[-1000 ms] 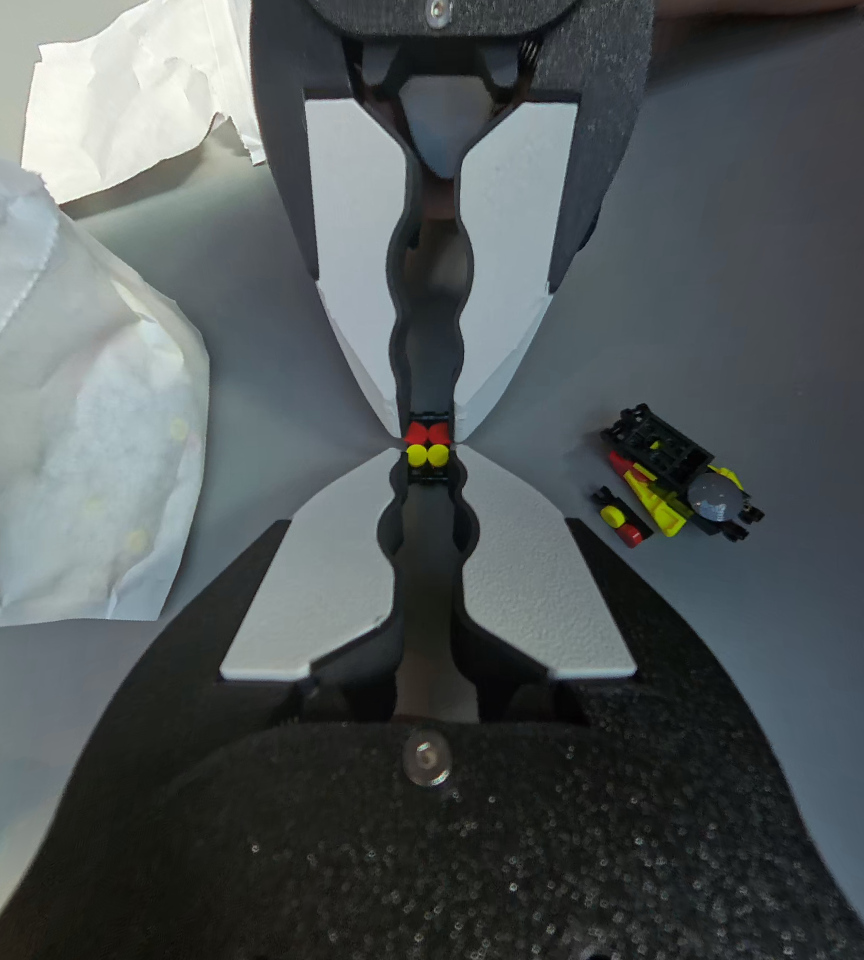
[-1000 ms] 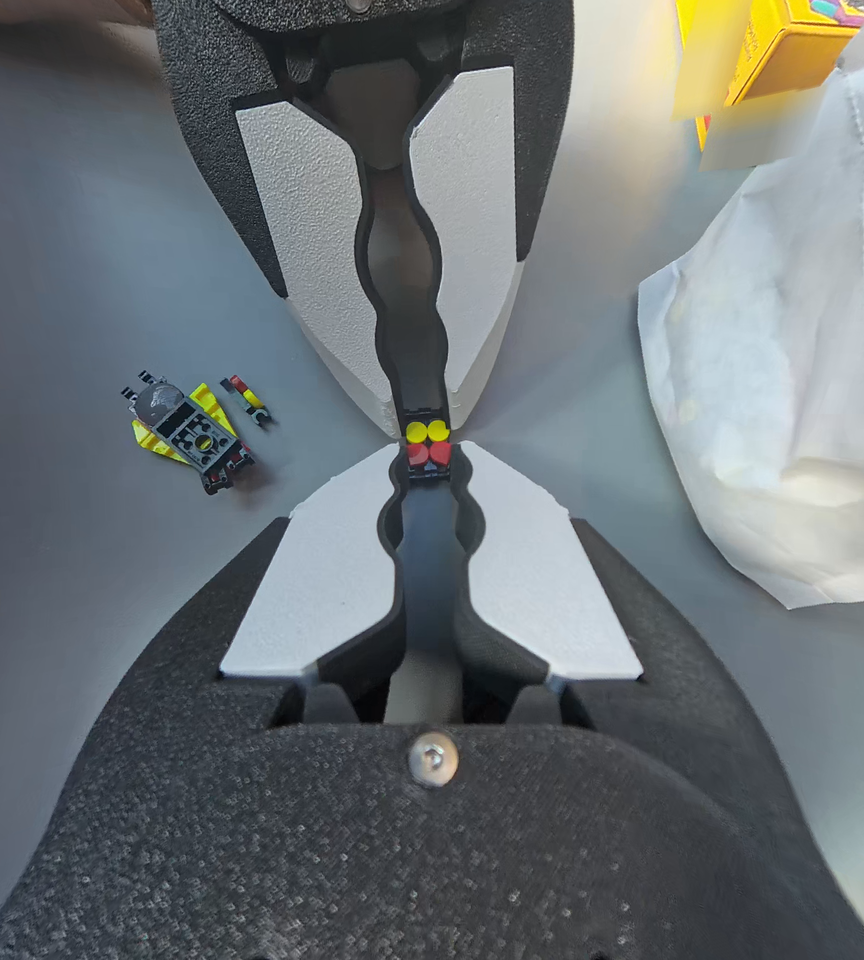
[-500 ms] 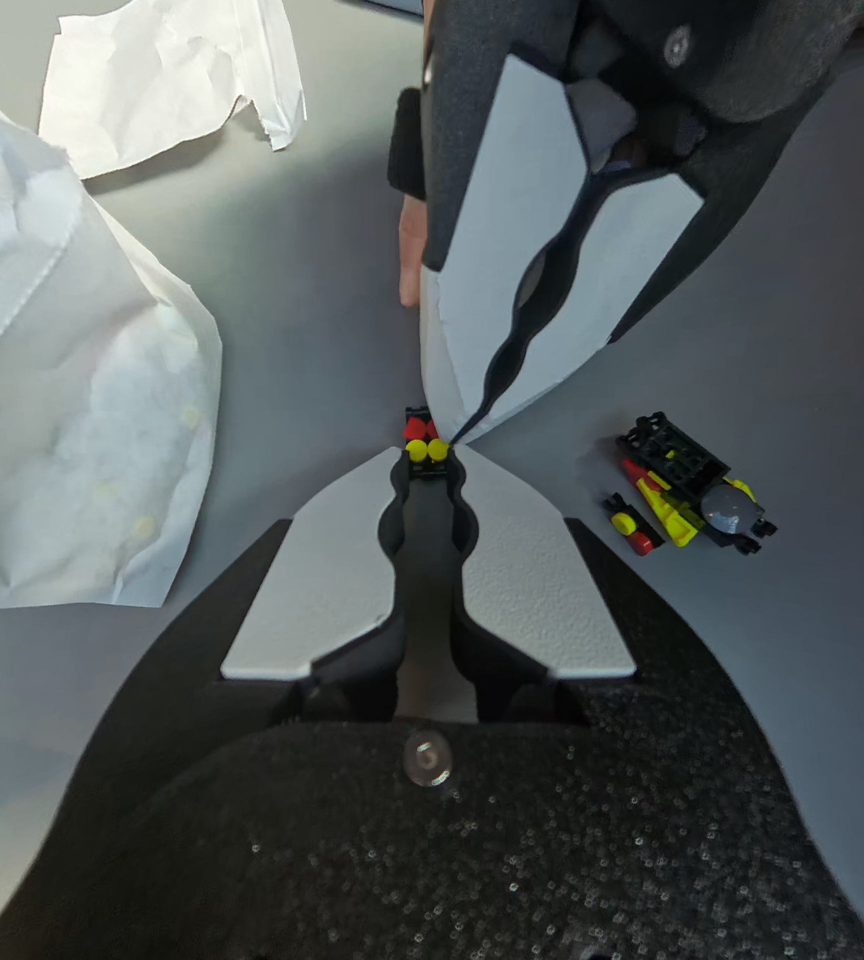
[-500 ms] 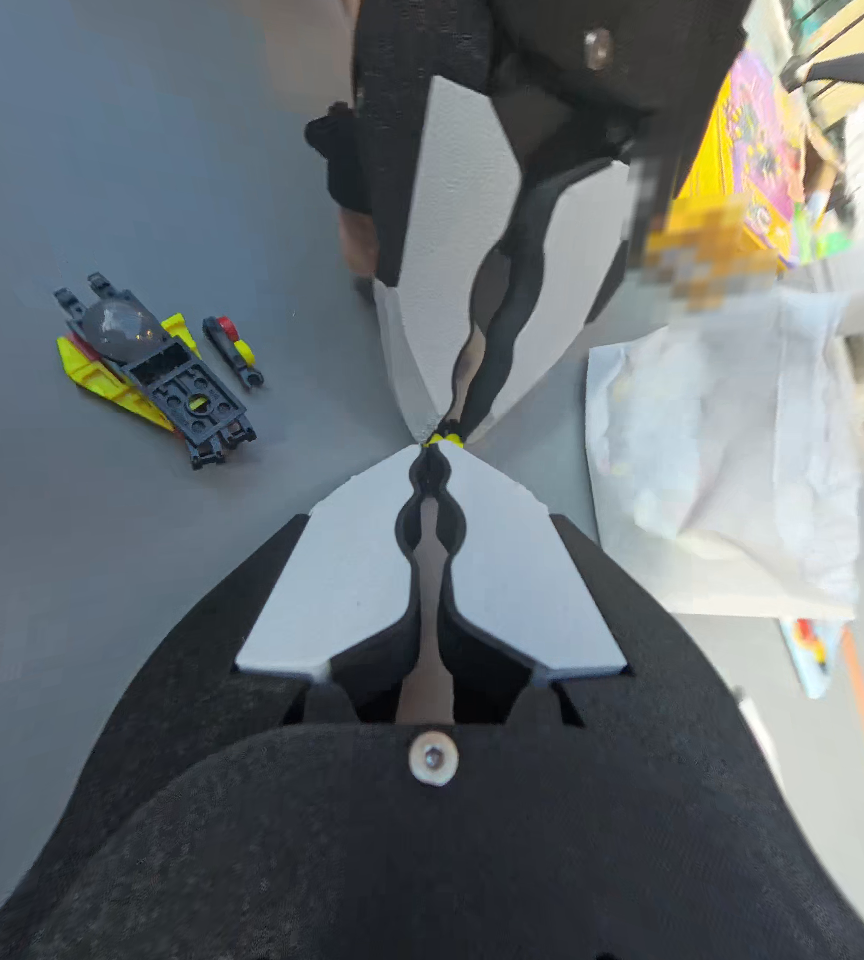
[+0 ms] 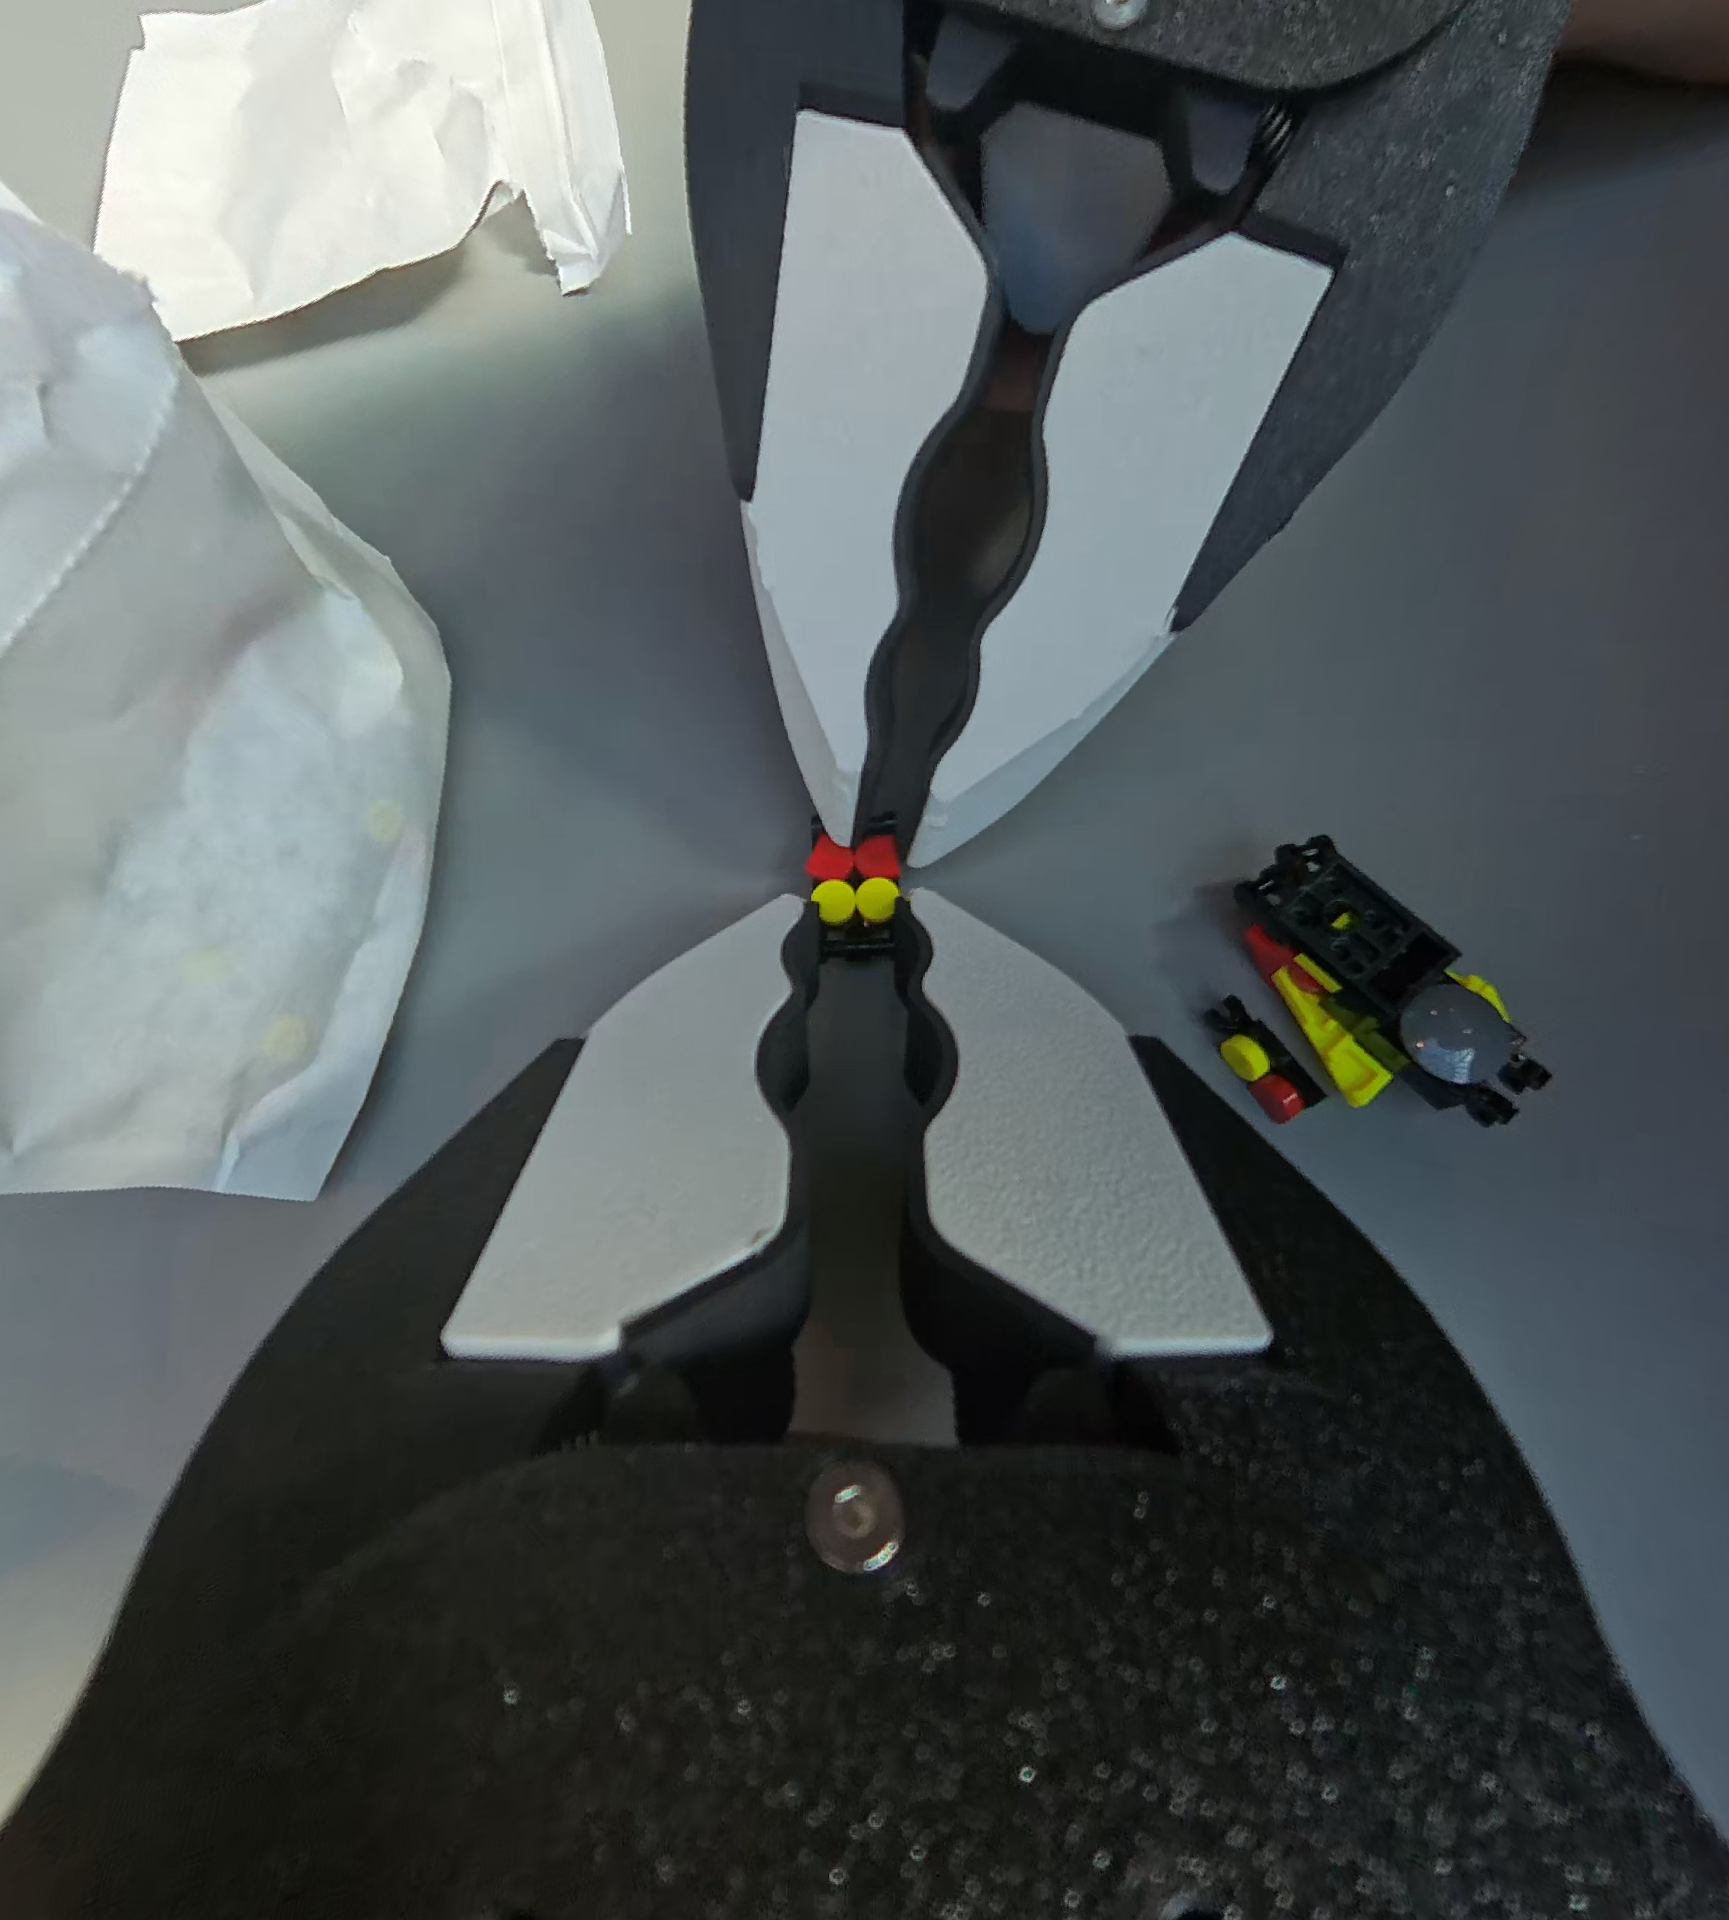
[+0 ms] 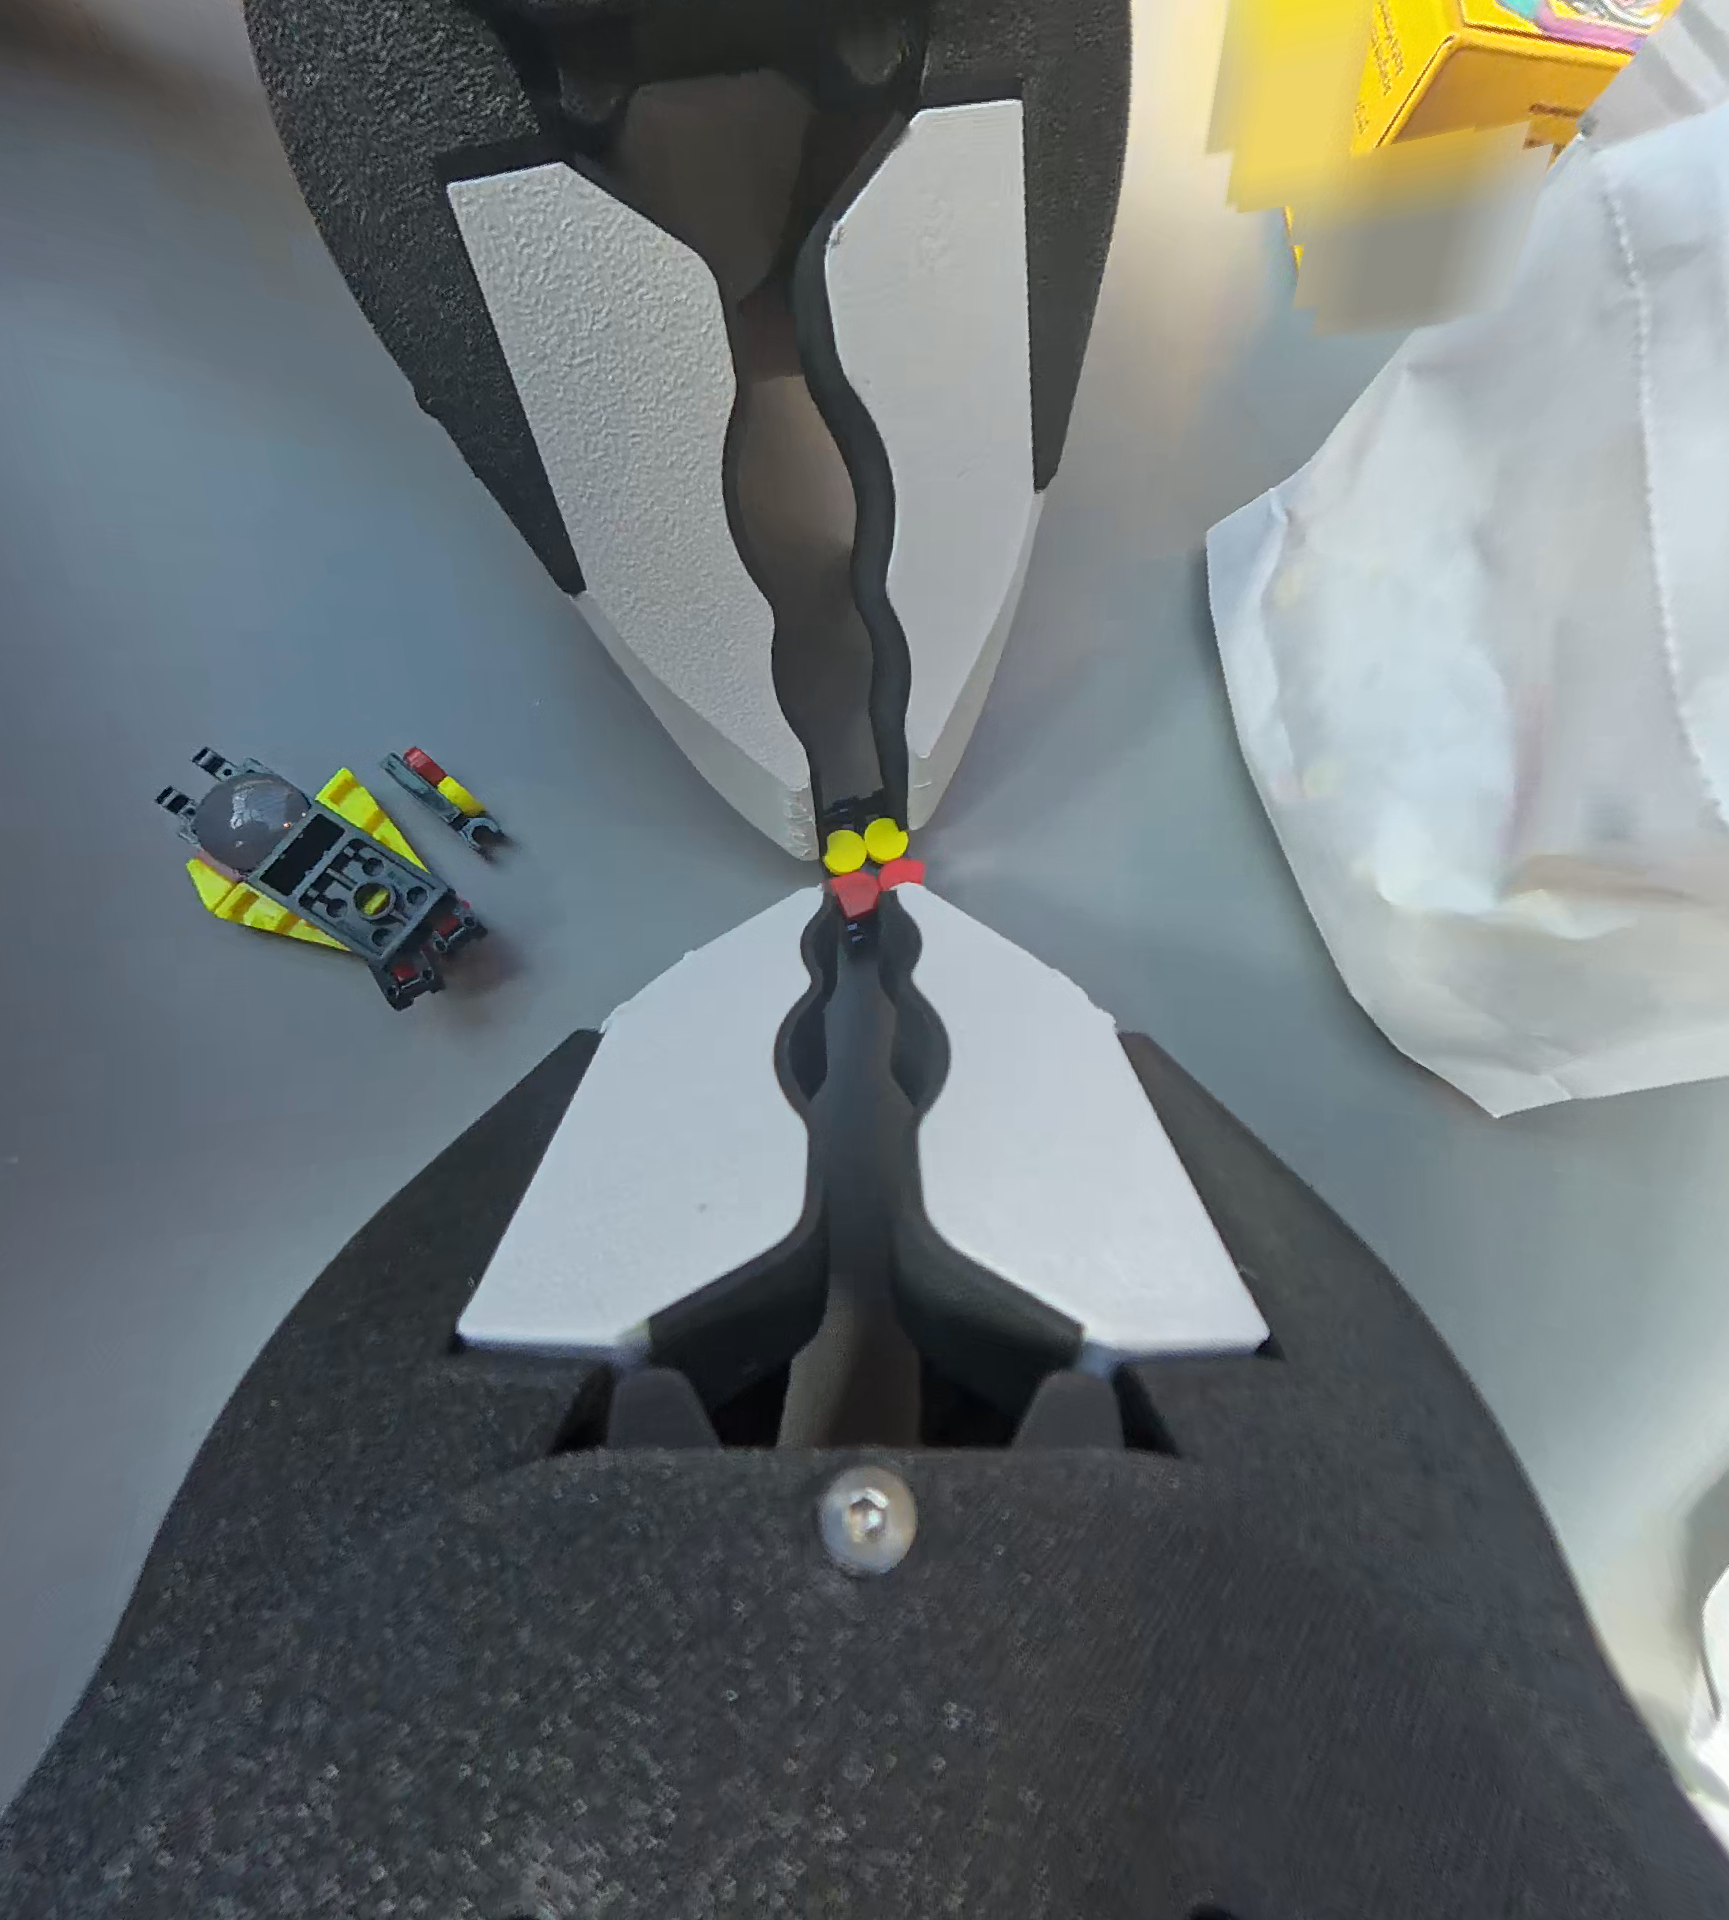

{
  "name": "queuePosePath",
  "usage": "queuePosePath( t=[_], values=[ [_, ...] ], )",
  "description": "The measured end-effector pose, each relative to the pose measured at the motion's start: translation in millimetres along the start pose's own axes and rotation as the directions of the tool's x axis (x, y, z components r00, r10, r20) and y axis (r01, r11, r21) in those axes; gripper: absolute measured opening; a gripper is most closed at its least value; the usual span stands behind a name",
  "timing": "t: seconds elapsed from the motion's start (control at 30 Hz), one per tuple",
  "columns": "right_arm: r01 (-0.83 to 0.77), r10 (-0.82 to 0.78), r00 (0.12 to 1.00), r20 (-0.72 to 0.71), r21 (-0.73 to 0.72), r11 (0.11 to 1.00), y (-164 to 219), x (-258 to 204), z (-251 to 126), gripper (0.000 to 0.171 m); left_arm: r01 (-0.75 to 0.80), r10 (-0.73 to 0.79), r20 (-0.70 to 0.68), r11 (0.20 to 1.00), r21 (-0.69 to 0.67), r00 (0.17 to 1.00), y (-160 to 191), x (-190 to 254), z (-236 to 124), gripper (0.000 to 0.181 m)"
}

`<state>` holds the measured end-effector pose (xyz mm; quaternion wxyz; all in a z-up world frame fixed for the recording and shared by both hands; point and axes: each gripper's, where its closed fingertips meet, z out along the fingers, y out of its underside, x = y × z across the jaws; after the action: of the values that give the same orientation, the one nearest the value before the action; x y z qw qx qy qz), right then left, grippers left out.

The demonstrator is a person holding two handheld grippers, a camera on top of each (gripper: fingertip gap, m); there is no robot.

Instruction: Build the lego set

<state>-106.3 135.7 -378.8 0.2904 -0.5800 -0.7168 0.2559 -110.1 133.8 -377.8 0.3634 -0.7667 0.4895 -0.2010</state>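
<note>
You are holding one small brick piece (image 5: 855, 902) between both grippers, nose to nose above the grey tabletop (image 5: 1618, 623). Your left gripper (image 5: 856, 940) is clamping the end with the two yellow studs (image 5: 854, 900), and your right gripper (image 6: 860, 914) is clamping the end with the two red studs (image 6: 865, 888); both are closed tight on the black strip that carries the studs. In the right wrist view the red end is sitting slightly skewed against the yellow end, so the two halves are probably being pressed together or lined up, and this looks like the joining step of a small sub-part.

Taking the half-built model (image 5: 1379, 997) as the landmark: it is lying on the tabletop well to the side of the held piece, with a short loose strip (image 5: 1260, 1060) of the same colours just beside it. The next move is likely calling for squaring the two ends before squeezing, then carrying the piece to the model.

On the far side of the held piece from the model, a white paper bag (image 5: 143, 779) is lying crumpled; faint yellow spots are showing through it, so it probably holds more pieces, though I cannot tell which. A torn paper scrap (image 5: 351, 156) is lying beyond the bag. A yellow box (image 6: 1483, 62) is sitting beyond the bag too, contents unseen.
</note>
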Motion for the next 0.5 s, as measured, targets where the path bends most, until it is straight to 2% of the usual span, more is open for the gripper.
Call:
queuePosePath(
  t=[0.2, 0.4, 0.5],
  values=[
    [-0.155, 0.154, 0.988, -0.024, -0.022, 0.988, -1.9, 0.1, 1.0, 0.007, 0.018, -0.018, 0.029, 1.0, -0.004, 0.999, 0.1, -0.4, 0.0, 0.013],
    [-0.166, 0.166, 0.986, -0.011, -0.003, 0.986, -3.6, 0.6, 1.9, 0.008, 0.019, -0.019, 0.047, 1.0, 0.001, 0.999, 0.1, -3.0, -2.1, 0.014],
    [-0.156, 0.156, 0.988, -0.004, 0.007, 0.988, -5.0, 1.0, -3.1, 0.017, 0.025, -0.026, 0.062, 1.0, 0.015, 0.998, -0.9, -4.1, -8.2, 0.015]
  ],
)
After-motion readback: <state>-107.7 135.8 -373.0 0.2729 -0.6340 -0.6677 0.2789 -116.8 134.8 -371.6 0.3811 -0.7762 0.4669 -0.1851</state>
